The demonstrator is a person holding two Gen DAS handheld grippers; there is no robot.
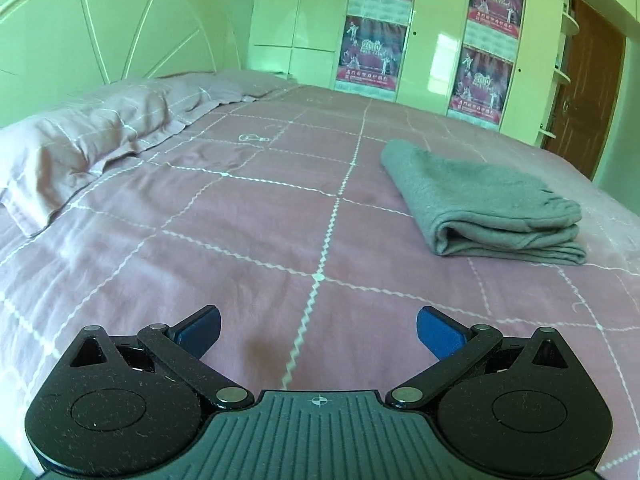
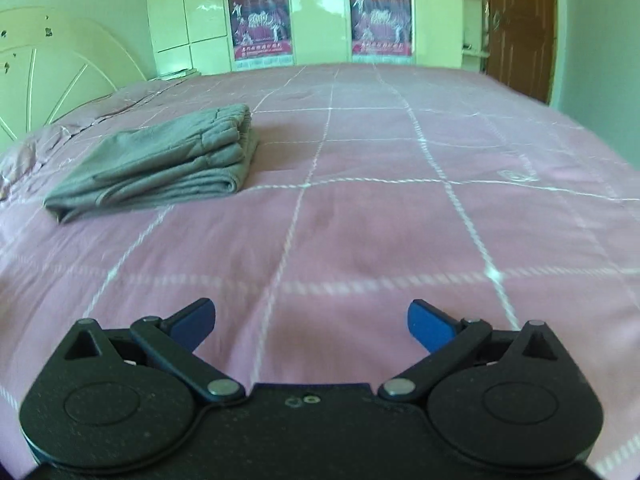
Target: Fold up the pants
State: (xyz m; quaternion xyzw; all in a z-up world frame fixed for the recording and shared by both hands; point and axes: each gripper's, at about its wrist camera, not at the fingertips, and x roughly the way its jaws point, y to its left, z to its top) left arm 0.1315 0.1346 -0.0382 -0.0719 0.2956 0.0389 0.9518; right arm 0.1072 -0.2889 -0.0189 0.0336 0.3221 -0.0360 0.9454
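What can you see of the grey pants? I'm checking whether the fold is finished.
The grey pants lie folded into a flat, compact stack of several layers on the pink checked bedspread. The fabric looks soft and fleecy. A gathered waistband shows at one end in the right wrist view, rounded fold edges at another. Neither gripper touches them; only the bedspread does.

Home bedroom. Large bed (image 1: 280, 208) under a pink quilted cover with white grid stitching; matching pillow (image 1: 100, 136) at a pale arched headboard (image 1: 100, 28). Glossy cream wardrobe (image 1: 304, 20) spans the far wall, red posters (image 1: 372, 52) stuck on its doors. Brown wooden door (image 1: 588, 92) at the corner.
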